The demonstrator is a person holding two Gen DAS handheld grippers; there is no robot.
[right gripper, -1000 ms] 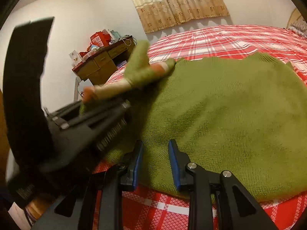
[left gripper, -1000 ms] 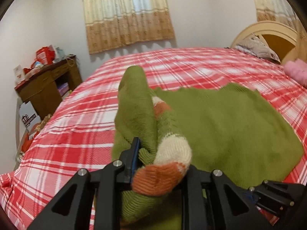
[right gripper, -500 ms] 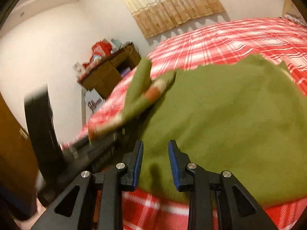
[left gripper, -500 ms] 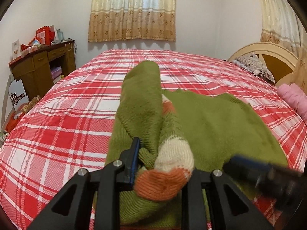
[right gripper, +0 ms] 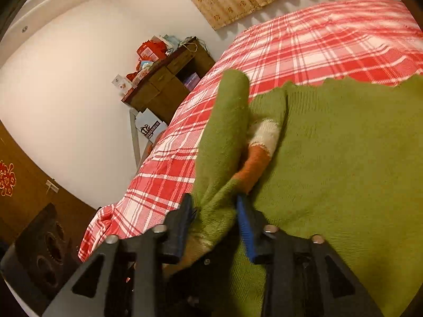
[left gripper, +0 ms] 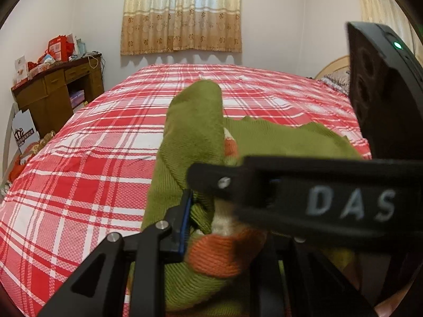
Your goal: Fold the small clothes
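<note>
A green knit sweater (right gripper: 343,158) lies spread on the red plaid bed (left gripper: 105,158). Its sleeve (left gripper: 195,132), with cream and orange cuff stripes (left gripper: 222,253), is folded up over the body. My left gripper (left gripper: 224,227) is shut on the sleeve near the striped cuff. My right gripper (right gripper: 215,219) straddles the same sleeve (right gripper: 227,137) close by, its jaws around the green cloth and the stripes (right gripper: 261,142) beyond. The right gripper's body crosses the left wrist view (left gripper: 317,206) and hides the left gripper's right finger.
A brown wooden desk (left gripper: 55,89) with red boxes stands left of the bed by the wall; it also shows in the right wrist view (right gripper: 169,79). Curtains (left gripper: 182,13) hang on the far wall. A headboard and pillow (left gripper: 335,79) sit at the right.
My right gripper has moved left onto the sleeve, next to the left gripper, and now has the sleeve between its jaws. The left gripper keeps its hold and has swung slightly.
</note>
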